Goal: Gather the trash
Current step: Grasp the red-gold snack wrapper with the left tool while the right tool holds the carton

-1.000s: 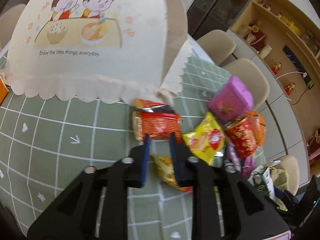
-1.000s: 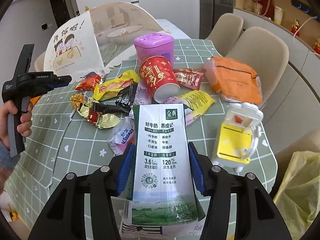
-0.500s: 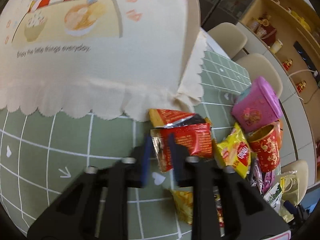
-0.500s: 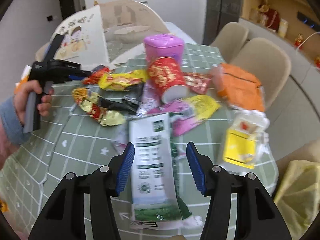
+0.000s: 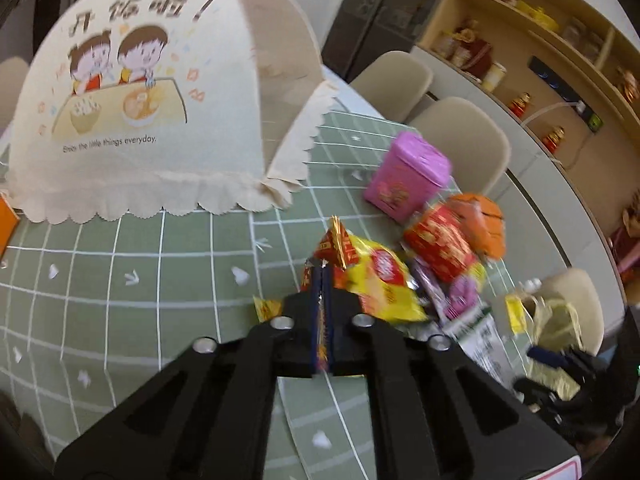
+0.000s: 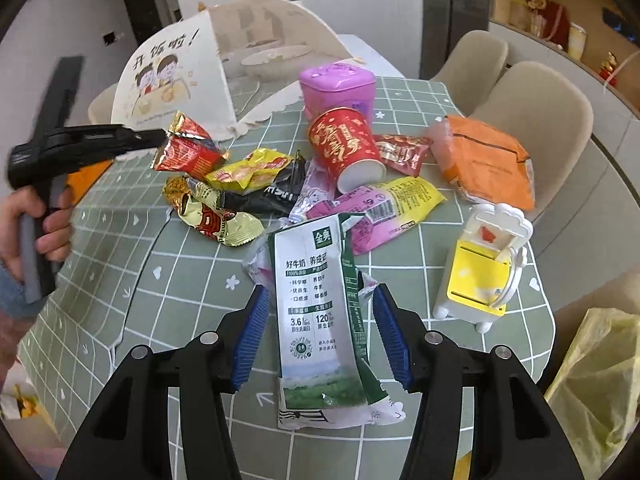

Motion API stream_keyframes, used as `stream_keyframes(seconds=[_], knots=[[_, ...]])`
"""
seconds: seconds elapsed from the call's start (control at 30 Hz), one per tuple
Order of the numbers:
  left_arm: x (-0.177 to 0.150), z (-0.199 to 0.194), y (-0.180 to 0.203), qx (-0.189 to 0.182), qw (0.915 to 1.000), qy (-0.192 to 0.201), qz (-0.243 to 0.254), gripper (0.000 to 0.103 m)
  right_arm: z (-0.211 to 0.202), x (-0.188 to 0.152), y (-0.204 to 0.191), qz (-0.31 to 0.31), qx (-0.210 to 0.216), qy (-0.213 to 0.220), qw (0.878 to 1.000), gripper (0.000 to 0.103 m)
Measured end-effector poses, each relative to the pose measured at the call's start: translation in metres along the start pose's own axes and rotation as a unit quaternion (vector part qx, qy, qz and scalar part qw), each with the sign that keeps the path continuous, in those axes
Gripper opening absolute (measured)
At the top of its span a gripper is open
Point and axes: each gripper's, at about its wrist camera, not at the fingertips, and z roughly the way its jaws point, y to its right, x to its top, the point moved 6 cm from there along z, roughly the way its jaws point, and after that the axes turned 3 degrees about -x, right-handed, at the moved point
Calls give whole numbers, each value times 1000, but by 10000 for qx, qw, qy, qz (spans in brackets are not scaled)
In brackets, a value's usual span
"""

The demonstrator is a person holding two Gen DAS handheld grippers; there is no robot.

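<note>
My left gripper [image 5: 322, 276] is shut on a red foil snack wrapper [image 5: 336, 244] and holds it a little above the green checked tablecloth [image 5: 160, 280]. The right wrist view shows the same wrapper [image 6: 188, 150] hanging from the left gripper [image 6: 158, 138], which a hand holds. A flattened green and white milk carton [image 6: 320, 360] lies on the cloth between the blue pads of my right gripper [image 6: 320, 292]. That gripper is open, with a gap on each side of the carton.
Several wrappers [image 6: 224, 196] lie heaped mid-table by a tipped red paper cup [image 6: 346, 148], a pink box [image 6: 338, 84] and an orange packet [image 6: 488, 156]. A cream food cover [image 5: 132, 92] stands behind. A yellow and white toy [image 6: 480, 272] sits right, and a yellow plastic bag [image 6: 596, 380] hangs beyond the table's edge.
The left gripper closed on the red wrapper and lifted it off the table. The right gripper let go of the milk carton, which now lies flat between its pads.
</note>
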Motion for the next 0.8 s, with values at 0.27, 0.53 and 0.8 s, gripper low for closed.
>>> stream_keyframes(seconds=[0.27,0.53,0.8], knots=[[-34,-31,18,-17,9997,81,-234,0,48,13,-9,-470,113,-482,9977,51],[-63,-47,30,206,9987,138,-437,14,8,11,-11,-714,282,42,9970,47],[-54,-10,19,194,9947,428,-919,29,-35,-5,16,-203,420,386,9982,47]])
